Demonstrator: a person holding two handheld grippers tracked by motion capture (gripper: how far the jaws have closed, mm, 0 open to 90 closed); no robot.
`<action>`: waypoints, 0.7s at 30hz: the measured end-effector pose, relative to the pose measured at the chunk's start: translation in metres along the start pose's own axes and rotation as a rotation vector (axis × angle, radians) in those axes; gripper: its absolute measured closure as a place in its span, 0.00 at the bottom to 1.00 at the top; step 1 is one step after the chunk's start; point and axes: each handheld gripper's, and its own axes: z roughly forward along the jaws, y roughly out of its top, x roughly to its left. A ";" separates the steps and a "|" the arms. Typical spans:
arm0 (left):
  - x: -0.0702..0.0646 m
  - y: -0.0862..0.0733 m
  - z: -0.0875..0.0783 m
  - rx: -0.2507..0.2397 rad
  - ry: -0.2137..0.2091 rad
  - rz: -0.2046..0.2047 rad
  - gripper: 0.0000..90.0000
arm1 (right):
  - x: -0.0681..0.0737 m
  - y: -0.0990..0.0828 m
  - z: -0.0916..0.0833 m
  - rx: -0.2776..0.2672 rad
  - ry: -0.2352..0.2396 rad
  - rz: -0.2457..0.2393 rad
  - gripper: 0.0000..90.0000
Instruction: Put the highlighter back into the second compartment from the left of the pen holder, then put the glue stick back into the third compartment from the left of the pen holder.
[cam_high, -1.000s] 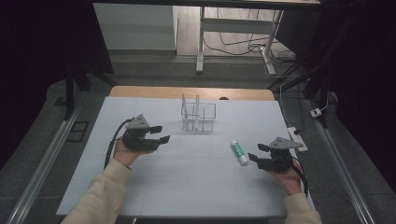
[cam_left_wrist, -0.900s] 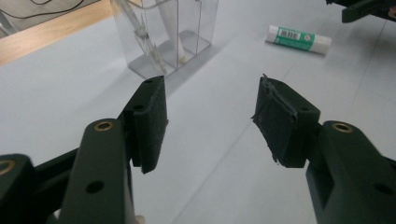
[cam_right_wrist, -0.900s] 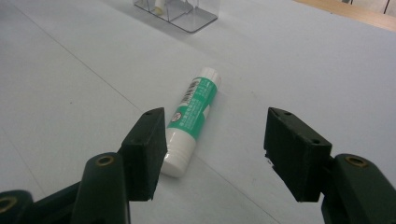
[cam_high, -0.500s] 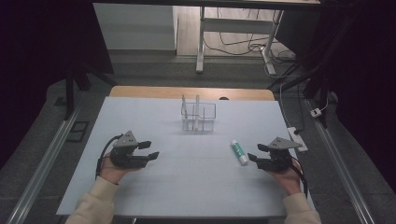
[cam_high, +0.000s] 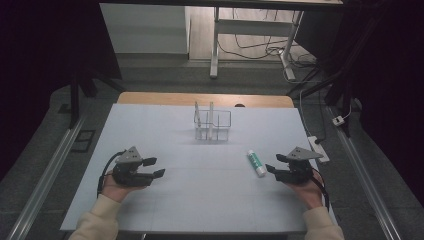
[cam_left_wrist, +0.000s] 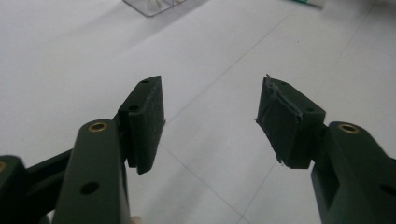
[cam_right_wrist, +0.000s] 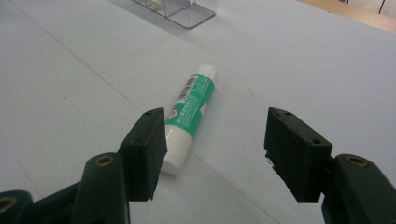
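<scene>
A green-and-white glue stick (cam_high: 256, 163) lies flat on the white table top (cam_high: 210, 205), right of centre. My right gripper (cam_high: 273, 163) rests just to its right, open, jaws pointing left at it. In the right gripper view the glue stick (cam_right_wrist: 192, 105) lies ahead of my right gripper (cam_right_wrist: 215, 126), its near white end beside the left pad, apart from both pads. My left gripper (cam_high: 154, 167) sits low at the front left, open, pointing right. Bare table shows between the jaws of my left gripper (cam_left_wrist: 210, 116). A clear plastic organizer (cam_high: 212, 125) stands at the back centre.
The organizer (cam_right_wrist: 182, 11) has upright dividers and holds a pale stick. A wooden desk edge (cam_high: 200, 98) runs behind the white top. A power strip (cam_high: 317, 145) lies off the right edge. Dark floor and metal rails flank the table.
My left hand has moved left and back toward the table's front edge, sinking lower. The right hand, the glue stick and the organizer have kept still.
</scene>
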 end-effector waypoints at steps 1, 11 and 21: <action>0.000 0.000 0.000 -0.001 0.002 -0.001 0.46 | 0.000 0.000 0.000 -0.003 0.001 0.001 0.42; 0.004 -0.001 -0.001 0.001 0.012 -0.014 0.44 | -0.001 0.005 -0.003 0.003 0.005 0.024 0.41; 0.005 -0.002 0.000 0.017 0.012 -0.012 0.44 | 0.001 0.015 -0.001 0.053 -0.007 0.054 0.40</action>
